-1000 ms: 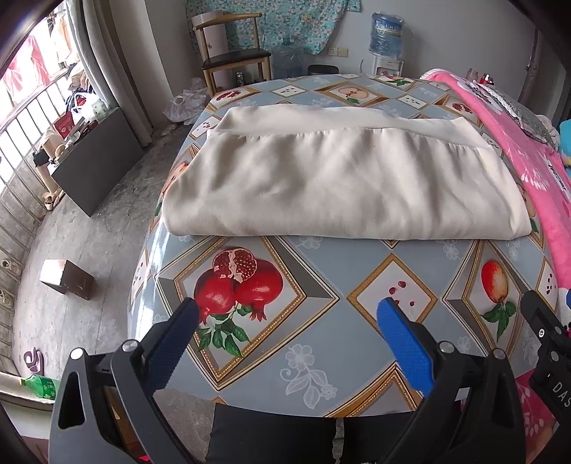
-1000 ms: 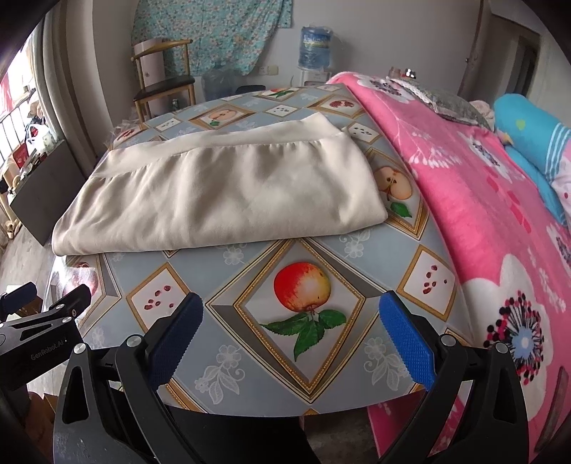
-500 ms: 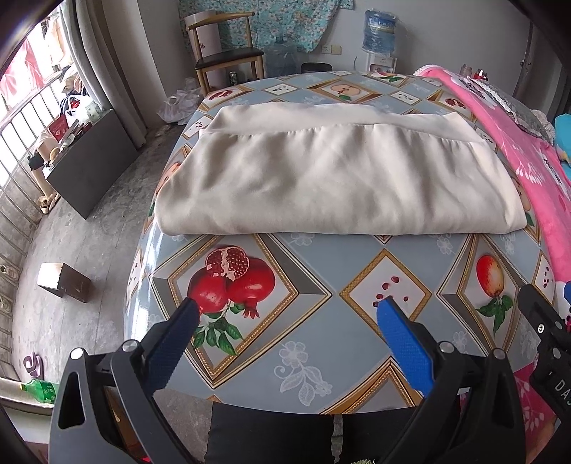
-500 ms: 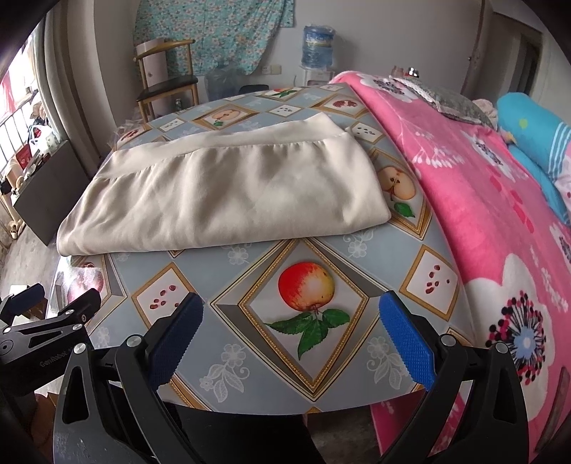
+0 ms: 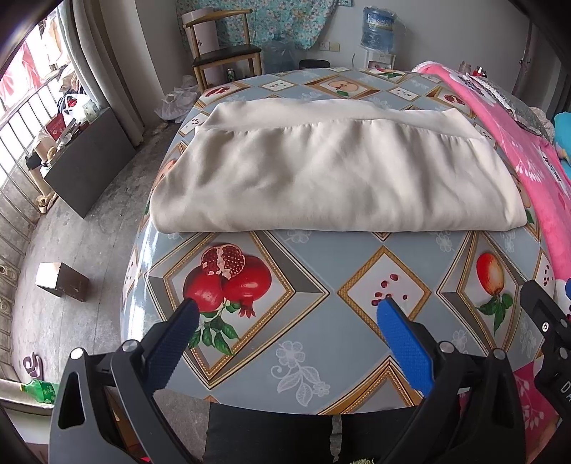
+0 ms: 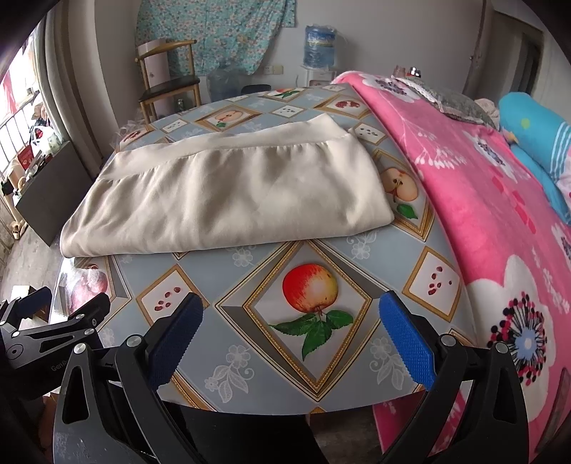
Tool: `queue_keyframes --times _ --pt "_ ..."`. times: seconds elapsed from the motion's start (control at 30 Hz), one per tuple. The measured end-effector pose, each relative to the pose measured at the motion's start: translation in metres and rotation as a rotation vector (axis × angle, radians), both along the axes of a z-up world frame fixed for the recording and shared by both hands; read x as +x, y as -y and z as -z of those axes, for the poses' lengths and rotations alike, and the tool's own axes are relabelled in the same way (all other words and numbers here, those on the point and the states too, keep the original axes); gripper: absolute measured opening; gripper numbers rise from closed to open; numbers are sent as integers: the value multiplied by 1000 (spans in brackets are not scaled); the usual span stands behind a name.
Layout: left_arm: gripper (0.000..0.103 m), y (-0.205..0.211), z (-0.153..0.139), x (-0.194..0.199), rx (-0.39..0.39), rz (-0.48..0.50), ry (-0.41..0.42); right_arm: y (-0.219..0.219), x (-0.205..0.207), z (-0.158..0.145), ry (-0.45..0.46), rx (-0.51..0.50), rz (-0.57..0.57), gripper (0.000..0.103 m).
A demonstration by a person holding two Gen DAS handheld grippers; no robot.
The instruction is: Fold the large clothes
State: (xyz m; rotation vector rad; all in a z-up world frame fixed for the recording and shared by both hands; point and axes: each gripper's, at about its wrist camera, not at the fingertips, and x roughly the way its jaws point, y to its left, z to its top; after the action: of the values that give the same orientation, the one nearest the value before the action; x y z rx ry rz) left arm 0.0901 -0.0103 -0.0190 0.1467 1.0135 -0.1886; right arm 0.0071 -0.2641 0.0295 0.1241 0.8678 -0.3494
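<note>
A cream garment (image 5: 332, 171) lies folded into a wide flat rectangle on the fruit-patterned tablecloth (image 5: 310, 339), its banded hem along the far side. The same cream garment (image 6: 228, 192) fills the left middle of the right wrist view. My left gripper (image 5: 285, 314) hovers open over the table's near edge, well short of the cloth, with nothing between its blue pads. Over the apple print, my right gripper (image 6: 291, 310) is open and empty too. The right gripper's body (image 5: 546, 339) shows at the left wrist view's right edge, and the left gripper's body (image 6: 46, 332) at the other view's left edge.
A pink flowered blanket (image 6: 499, 214) covers the bed on the table's right, with a blue pillow (image 6: 535, 135) on it. Behind the table stand a wooden chair (image 5: 221, 46) and a water jug (image 5: 378, 25). On the floor at left are a dark cabinet (image 5: 85, 160) and a small box (image 5: 62, 282).
Both grippers have drawn back slightly and risen, so the folded garment sits a little farther away. The cloth itself has not moved, and both grippers stay open.
</note>
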Motion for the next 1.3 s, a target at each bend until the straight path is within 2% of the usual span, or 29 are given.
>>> queue_keyframes --times 1.0,1.3 --pt "98 0 0 -1 23 -3 10 -2 2 0 -6 -3 -2 96" --pt "98 0 2 0 21 -2 -14 -2 2 1 -7 -4 -2 96"
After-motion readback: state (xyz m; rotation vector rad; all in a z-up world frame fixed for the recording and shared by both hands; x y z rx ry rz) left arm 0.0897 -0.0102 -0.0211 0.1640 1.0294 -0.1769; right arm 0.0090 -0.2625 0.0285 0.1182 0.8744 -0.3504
